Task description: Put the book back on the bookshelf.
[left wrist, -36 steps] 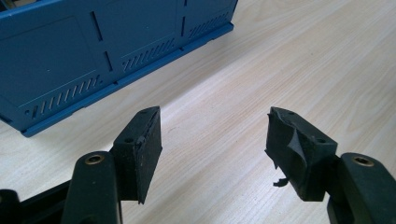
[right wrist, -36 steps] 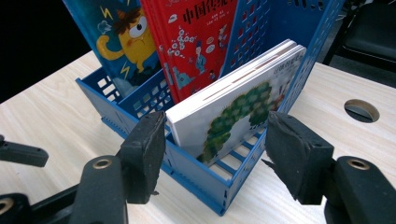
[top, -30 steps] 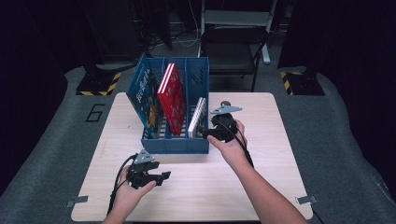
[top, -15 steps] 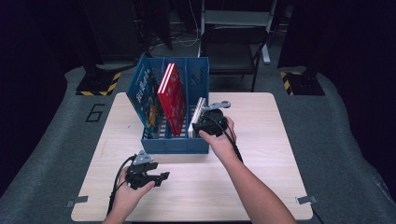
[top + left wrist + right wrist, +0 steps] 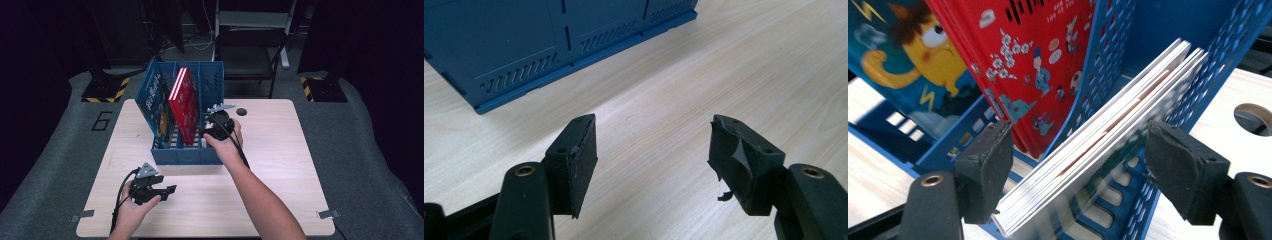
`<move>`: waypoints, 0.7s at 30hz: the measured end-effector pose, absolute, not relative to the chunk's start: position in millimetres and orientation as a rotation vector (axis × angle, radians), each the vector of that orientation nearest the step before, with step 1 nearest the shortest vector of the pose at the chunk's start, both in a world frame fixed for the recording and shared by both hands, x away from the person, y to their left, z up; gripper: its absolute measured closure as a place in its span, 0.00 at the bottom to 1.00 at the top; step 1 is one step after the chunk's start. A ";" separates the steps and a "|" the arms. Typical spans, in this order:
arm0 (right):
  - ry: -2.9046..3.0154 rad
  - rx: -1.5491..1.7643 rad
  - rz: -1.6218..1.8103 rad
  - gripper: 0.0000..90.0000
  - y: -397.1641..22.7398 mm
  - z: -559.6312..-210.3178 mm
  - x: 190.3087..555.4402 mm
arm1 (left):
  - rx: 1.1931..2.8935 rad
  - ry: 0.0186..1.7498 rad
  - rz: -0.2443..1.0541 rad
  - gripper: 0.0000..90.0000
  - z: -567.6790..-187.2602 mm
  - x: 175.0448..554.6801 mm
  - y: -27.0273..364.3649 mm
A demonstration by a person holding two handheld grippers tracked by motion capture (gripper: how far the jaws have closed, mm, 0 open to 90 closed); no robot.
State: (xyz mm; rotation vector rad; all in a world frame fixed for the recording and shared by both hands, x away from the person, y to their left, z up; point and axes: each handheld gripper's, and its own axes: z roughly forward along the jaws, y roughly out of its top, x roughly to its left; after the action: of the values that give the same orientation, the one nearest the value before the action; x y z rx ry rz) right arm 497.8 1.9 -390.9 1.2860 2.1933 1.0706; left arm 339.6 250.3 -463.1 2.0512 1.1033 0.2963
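A blue slotted file rack (image 5: 185,156) stands mid-table with three compartments. A blue cartoon book (image 5: 157,102) leans in its left one, and a red book (image 5: 184,102) in the middle one. In the right gripper view a thin white book (image 5: 1108,120) leans in the right compartment beside the red book (image 5: 1038,65). My right gripper (image 5: 1078,165) straddles the white book's near edge. Its jaws have just been opening, and the right pad stands off the cover. In the high view it sits at the rack's right compartment (image 5: 210,131). My left gripper (image 5: 170,190) rests open on the table, empty (image 5: 654,155).
A round hole (image 5: 241,111) is cut in the wooden tabletop (image 5: 280,170) just right of the rack. The rack's front wall (image 5: 524,45) lies ahead of the left gripper. A chair (image 5: 250,50) stands behind the table. Bare wood spreads across the front and right.
My right hand has shifted left toward the rack's right compartment, covering the white book there, and its jaws have spread wider. The left hand has stayed put.
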 end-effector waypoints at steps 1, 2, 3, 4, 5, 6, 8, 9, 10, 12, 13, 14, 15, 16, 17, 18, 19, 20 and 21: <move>2.194 1.284 1.056 0.30 2.9 -393.0 499.1 | 2.049 1.107 0.299 0.40 -463.3 339.3 250.7; 2.195 1.290 1.043 0.30 3.7 -395.1 500.2 | 2.049 1.109 0.297 0.40 -463.4 339.2 251.2; 2.197 1.285 1.037 0.30 3.9 -397.2 502.2 | 2.044 1.114 0.298 0.40 -463.5 338.9 251.6; 2.202 1.297 1.030 0.30 4.6 -399.1 503.4 | 2.055 1.114 0.298 0.40 -463.0 338.8 252.9; 2.207 1.287 1.027 0.30 4.7 -401.0 505.5 | 2.039 1.120 0.306 0.40 -463.7 338.6 252.8; 2.206 1.311 1.026 0.30 5.9 -402.2 505.8 | 2.050 1.113 0.298 0.40 -462.6 339.1 254.5; 2.211 1.310 1.022 0.30 6.8 -404.8 508.3 | 2.024 1.126 0.305 0.40 -463.2 339.4 254.4; 2.213 1.325 1.022 0.30 8.0 -405.8 508.6 | 2.032 1.124 0.300 0.40 -462.6 340.0 255.5; 2.217 1.315 1.022 0.30 8.7 -407.2 509.5 | 2.031 1.128 0.295 0.40 -462.8 339.9 255.5; 2.228 1.312 1.000 0.30 10.9 -409.2 509.4 | 2.037 1.126 0.295 0.40 -463.0 340.3 255.7; 2.232 1.294 0.992 0.30 11.4 -410.2 510.1 | 2.038 1.122 0.303 0.40 -463.4 340.8 255.8; 2.231 1.301 0.987 0.30 12.2 -410.7 510.1 | 2.030 1.129 0.301 0.40 -464.0 340.3 254.8; 2.230 1.306 0.987 0.30 12.8 -411.3 510.4 | 2.022 1.135 0.299 0.40 -464.4 340.0 253.9; 2.231 1.306 0.989 0.30 13.3 -411.9 510.9 | 2.033 1.125 0.299 0.40 -464.2 340.3 254.3; 2.228 1.314 0.984 0.30 13.6 -412.3 511.0 | 2.037 1.127 0.285 0.40 -464.0 340.2 254.1; 2.234 1.316 0.981 0.30 13.5 -412.8 511.7 | 2.036 1.129 0.283 0.40 -464.2 340.1 253.6; 2.230 1.321 0.976 0.30 13.6 -413.4 512.2 | 2.035 1.127 0.287 0.40 -464.6 340.3 253.2; 2.235 1.319 0.980 0.30 12.9 -414.0 513.2 | 2.029 1.128 0.296 0.40 -465.2 340.2 252.7; 2.238 1.332 0.976 0.30 12.8 -414.0 513.4 | 2.031 1.127 0.296 0.40 -465.1 340.3 252.9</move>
State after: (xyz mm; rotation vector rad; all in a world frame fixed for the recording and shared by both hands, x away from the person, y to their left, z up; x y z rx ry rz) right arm 513.4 12.8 -414.0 1.3319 2.2378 0.9764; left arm 340.3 252.9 -465.1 2.0313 1.1268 0.2962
